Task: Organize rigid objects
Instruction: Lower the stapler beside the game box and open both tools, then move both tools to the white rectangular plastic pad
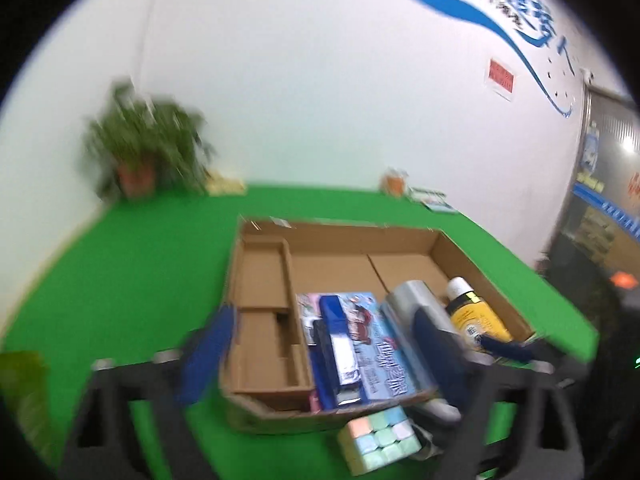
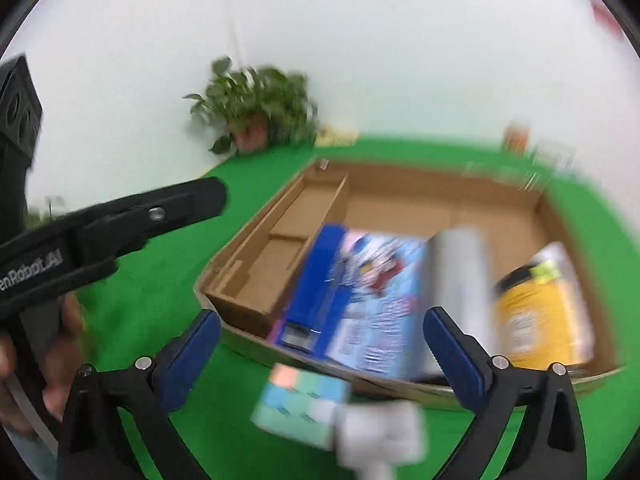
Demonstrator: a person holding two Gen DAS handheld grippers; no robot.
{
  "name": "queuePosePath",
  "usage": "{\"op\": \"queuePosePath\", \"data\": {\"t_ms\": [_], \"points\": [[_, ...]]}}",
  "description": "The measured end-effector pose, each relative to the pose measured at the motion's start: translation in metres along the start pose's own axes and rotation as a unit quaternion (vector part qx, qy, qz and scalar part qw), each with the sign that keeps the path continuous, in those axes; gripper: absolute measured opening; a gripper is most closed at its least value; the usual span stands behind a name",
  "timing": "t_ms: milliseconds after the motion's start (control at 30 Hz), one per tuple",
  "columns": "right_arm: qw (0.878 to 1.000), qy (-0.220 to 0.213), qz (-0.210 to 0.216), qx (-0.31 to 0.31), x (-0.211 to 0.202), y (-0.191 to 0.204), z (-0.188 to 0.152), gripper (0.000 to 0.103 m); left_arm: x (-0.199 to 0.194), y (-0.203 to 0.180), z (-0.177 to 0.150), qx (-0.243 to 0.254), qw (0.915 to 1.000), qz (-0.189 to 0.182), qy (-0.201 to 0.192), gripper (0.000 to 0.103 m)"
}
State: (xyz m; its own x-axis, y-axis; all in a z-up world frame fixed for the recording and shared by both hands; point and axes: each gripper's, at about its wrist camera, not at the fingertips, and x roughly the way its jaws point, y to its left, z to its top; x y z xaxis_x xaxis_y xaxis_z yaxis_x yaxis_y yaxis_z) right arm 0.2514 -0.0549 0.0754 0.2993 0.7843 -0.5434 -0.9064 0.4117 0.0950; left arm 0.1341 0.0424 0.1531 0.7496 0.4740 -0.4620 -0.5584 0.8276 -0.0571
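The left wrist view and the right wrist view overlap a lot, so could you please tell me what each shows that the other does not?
Only the left wrist view shows the blue lettering on the wall and a dark doorway. Only the right wrist view shows the other tongs, seen from the side in a hand. Both show the cardboard tray, the yellow bottle, the puzzle cube outside the tray and the potted plant.

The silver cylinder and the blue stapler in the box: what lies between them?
A light-blue printed box, in both views.
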Motion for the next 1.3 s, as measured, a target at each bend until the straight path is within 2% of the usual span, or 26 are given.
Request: {"op": "queuePosePath", "data": {"t_ms": [33, 267, 400, 467, 567, 633, 700, 767, 833, 933, 1067, 1200, 1267, 1300], "points": [[1.0, -0.01, -0.012, -0.01, -0.015, -0.002, -0.008, 0.102, -0.011, -0.006, -0.006, 0.008, 0.9999, 0.011, -0.008, 0.103], [0.999, -0.014, -0.033, -0.018, -0.069, -0.013, -0.054, 0.102, -0.042, -0.024, -0.041, -0.02, 0.9991, 0.016, 0.032, 0.102], [1.0, 0.0, -0.014, -0.019, -0.092, -0.015, -0.08, 0.102, -0.059, -0.033, -0.049, -0.02, 0.9983, 0.01, 0.053, 0.102], [1.0, 0.01, -0.006, -0.011, -0.103, -0.017, -0.094, 0.102, -0.071, -0.038, -0.045, -0.016, 0.9974, 0.017, 0.068, 0.102], [1.0, 0.017, 0.009, 0.002, -0.117, -0.016, -0.11, 0.102, -0.095, -0.038, -0.035, -0.012, 0.9973, 0.021, 0.069, 0.102], [1.0, 0.021, 0.019, 0.003, -0.119, -0.015, -0.119, 0.102, -0.098, -0.039, -0.038, -0.005, 0.9959, 0.013, 0.09, 0.102], [0.999, 0.026, 0.025, 0.004, -0.122, -0.015, -0.128, 0.102, -0.09, -0.038, -0.054, -0.022, 0.9934, -0.004, 0.112, 0.102], [0.999, 0.034, 0.037, 0.012, -0.121, -0.018, -0.14, 0.102, -0.071, -0.032, -0.078, -0.075, 0.9833, -0.049, 0.159, 0.102], [0.997, 0.051, 0.054, 0.023, -0.119, -0.022, -0.152, 0.102, -0.052, -0.028, -0.105, -0.131, 0.9663, -0.095, 0.2, 0.102], [0.995, 0.063, 0.065, 0.044, -0.116, -0.028, -0.164, 0.102, -0.029, -0.03, -0.135, -0.169, 0.9483, -0.126, 0.237, 0.102], [0.99, 0.087, 0.055, 0.1, -0.099, -0.05, -0.166, 0.102, -0.013, -0.036, -0.153, -0.176, 0.941, -0.136, 0.255, 0.101], [0.987, 0.112, 0.037, 0.106, -0.072, -0.064, -0.154, 0.086, -0.004, -0.031, -0.155, -0.183, 0.9413, -0.137, 0.248, 0.101], [0.986, 0.133, 0.033, 0.1, -0.06, -0.06, -0.15, 0.078, 0.003, -0.028, -0.155, -0.192, 0.9379, -0.147, 0.248, 0.088], [0.984, 0.138, 0.046, 0.101, -0.058, -0.057, -0.15, 0.077, 0.008, -0.028, -0.156, -0.196, 0.9339, -0.151, 0.258, 0.087]]}}
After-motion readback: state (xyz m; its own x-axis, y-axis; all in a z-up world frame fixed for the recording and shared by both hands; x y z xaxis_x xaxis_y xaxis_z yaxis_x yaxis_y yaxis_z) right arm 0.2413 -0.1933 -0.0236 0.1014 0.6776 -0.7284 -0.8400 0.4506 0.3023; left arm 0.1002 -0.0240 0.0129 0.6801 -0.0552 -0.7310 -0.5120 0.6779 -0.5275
